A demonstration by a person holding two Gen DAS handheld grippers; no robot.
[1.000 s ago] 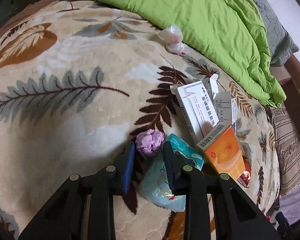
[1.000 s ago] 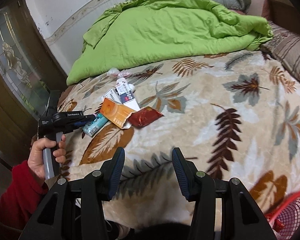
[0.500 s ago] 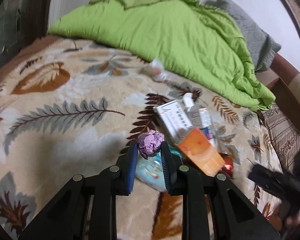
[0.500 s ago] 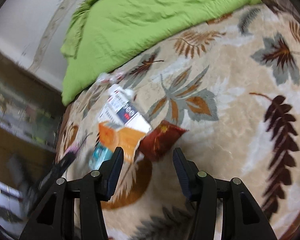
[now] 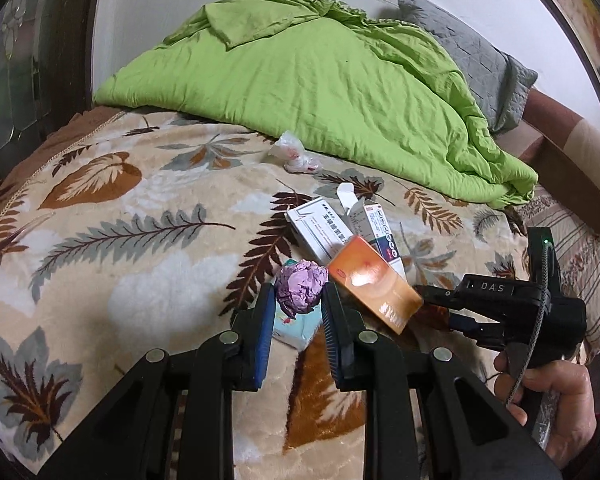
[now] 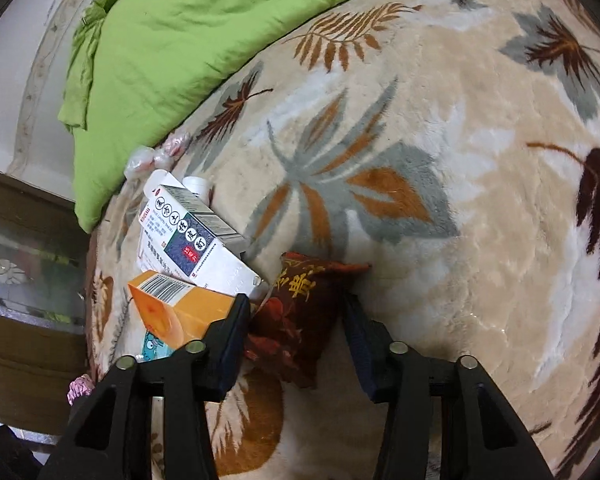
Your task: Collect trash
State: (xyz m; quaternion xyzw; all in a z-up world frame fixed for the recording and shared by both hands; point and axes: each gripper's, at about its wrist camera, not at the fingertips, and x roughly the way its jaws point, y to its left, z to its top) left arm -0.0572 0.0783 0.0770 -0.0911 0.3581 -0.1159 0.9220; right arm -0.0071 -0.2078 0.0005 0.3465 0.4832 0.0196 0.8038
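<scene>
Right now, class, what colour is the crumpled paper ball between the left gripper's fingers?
Purple (lilac); the crumpled paper ball shows best in the left wrist view.

Soft, even indoor light fills both my views, with only faint shadows under my gripper fingers and a bright sheen on the orange box (image 5: 374,288). The fisheye lenses bow the blanket (image 5: 140,240) and darken every corner. Both views are sharp.

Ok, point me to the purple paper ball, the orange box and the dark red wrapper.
purple paper ball (image 5: 301,286): left wrist view, middle of the crumpled wad.
orange box (image 5: 374,289): left wrist view, its glossy top face.
dark red wrapper (image 6: 300,312): right wrist view, its middle, between the open right fingers.
</scene>
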